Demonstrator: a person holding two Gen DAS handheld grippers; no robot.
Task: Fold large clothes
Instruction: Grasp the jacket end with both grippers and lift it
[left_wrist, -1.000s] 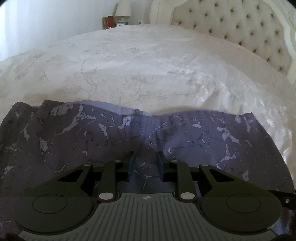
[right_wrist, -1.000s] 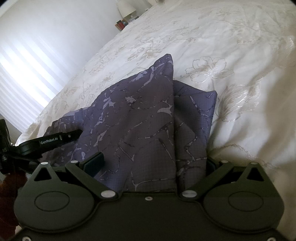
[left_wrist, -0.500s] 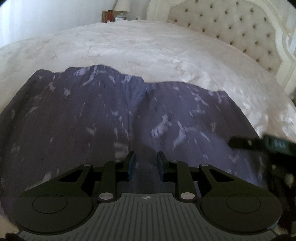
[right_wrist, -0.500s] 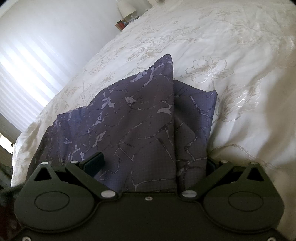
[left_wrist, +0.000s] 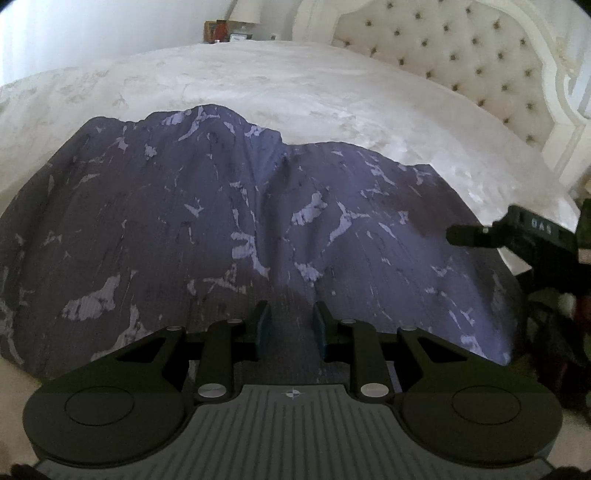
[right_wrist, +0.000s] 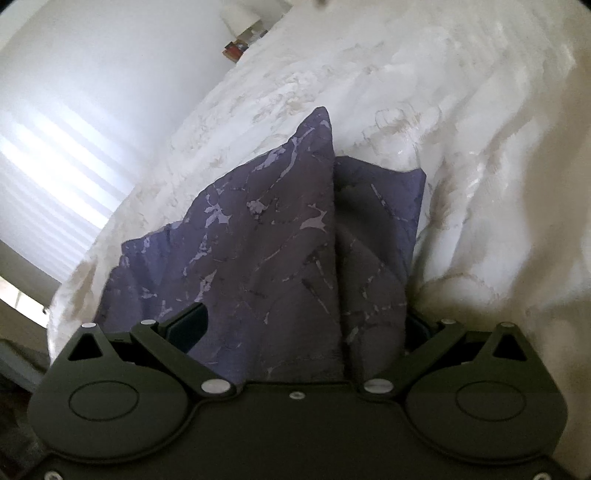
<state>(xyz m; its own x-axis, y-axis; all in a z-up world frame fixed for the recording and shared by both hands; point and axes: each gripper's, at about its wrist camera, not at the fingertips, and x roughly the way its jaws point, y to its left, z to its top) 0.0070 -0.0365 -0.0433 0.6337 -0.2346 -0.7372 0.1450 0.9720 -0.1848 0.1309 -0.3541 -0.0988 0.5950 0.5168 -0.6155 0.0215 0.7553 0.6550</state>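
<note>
The purple patterned garment (left_wrist: 258, 229) lies spread on the white bed (left_wrist: 295, 85), near its foot, well away from the tufted headboard (left_wrist: 461, 62). The left gripper (left_wrist: 290, 325) grasps its near edge between its fingers. The right gripper (right_wrist: 306, 332) has its fingers spread wide, with bunched cloth between them.

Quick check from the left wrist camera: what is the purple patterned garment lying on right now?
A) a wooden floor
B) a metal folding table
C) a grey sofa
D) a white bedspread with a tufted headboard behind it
D: the purple patterned garment is spread over the white bedspread, and the tufted headboard rises at the far right.
</note>
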